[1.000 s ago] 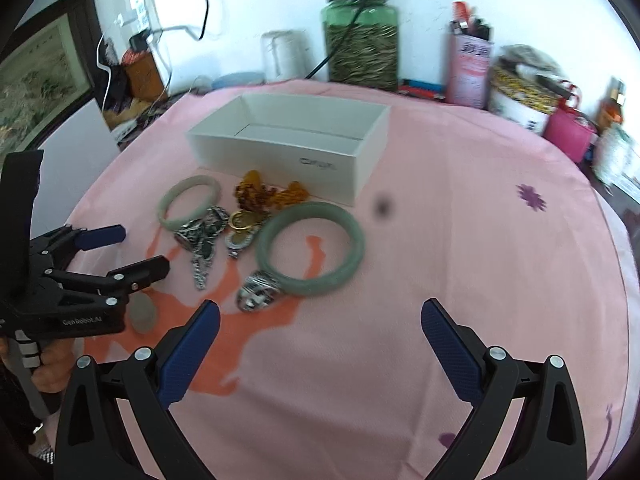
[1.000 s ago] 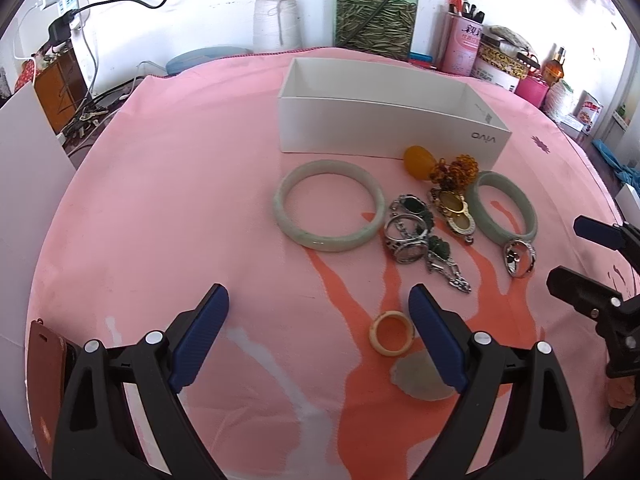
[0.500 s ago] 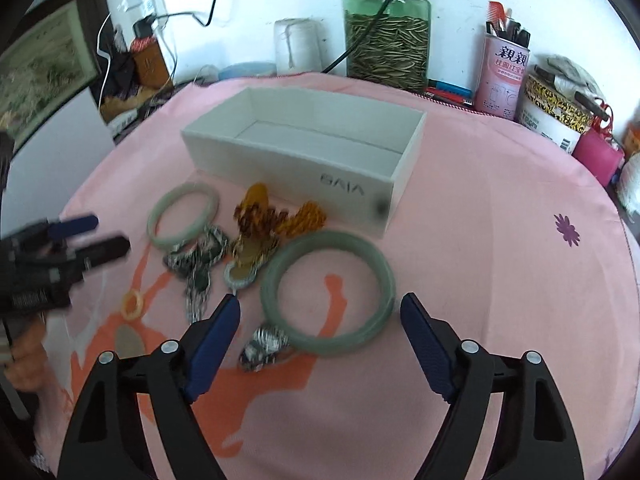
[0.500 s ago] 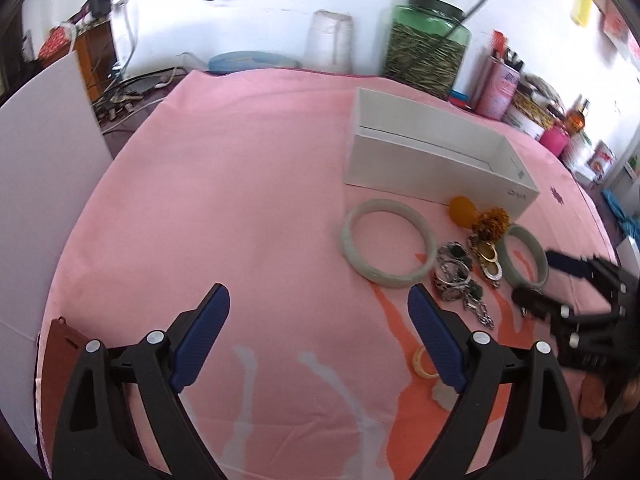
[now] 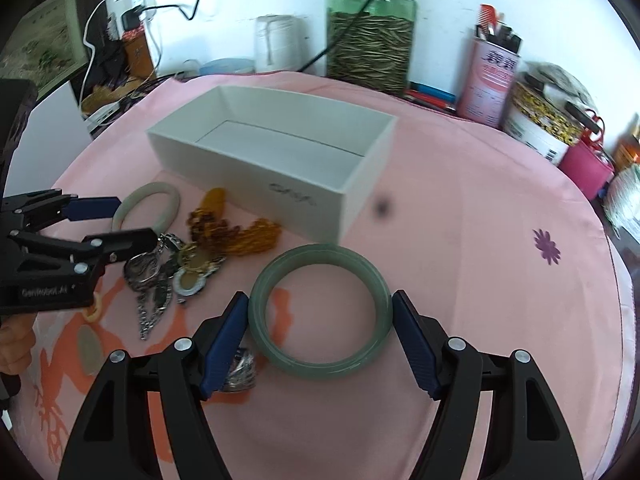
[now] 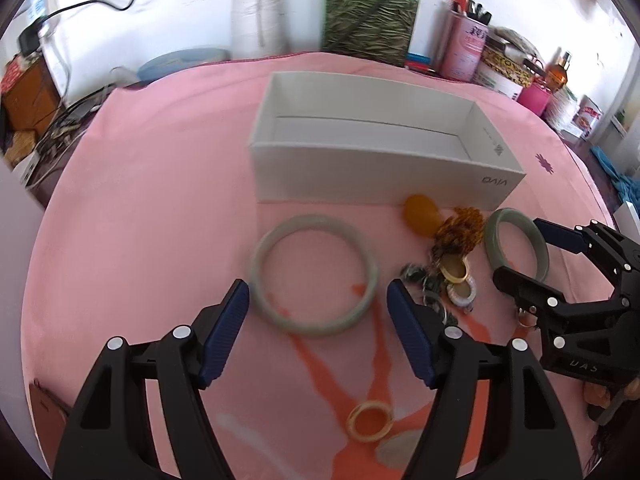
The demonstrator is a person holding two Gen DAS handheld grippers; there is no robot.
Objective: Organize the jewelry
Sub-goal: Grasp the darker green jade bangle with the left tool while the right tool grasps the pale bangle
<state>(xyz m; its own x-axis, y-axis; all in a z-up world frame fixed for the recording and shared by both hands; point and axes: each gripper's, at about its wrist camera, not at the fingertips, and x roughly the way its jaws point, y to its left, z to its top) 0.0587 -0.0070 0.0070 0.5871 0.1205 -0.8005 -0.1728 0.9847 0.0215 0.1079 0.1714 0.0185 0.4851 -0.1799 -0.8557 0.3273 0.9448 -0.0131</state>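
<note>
Two claws spread | left claw [image 5: 320,340] straddles dark bangle [image 5: 320,312] | right claw [image 6: 318,332] straddles pale bangle [image 6: 314,274] | white box [image 6: 360,168] behind

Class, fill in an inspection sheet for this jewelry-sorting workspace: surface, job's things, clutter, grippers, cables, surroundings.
Surface: pink tablecloth with orange print.
Job's things: white box with nothing seen inside; dark green bangle and pale bangle on the cloth; tangled pendants, amber beads and small yellow ring beside them.
Clutter: green jar, pink pen tin, white thread cone at the back.
Grippers: left gripper open, jaws flanking the dark green bangle; right gripper open around the pale bangle.
Cables: black cable on the wall.
Surroundings: white wall.
</note>
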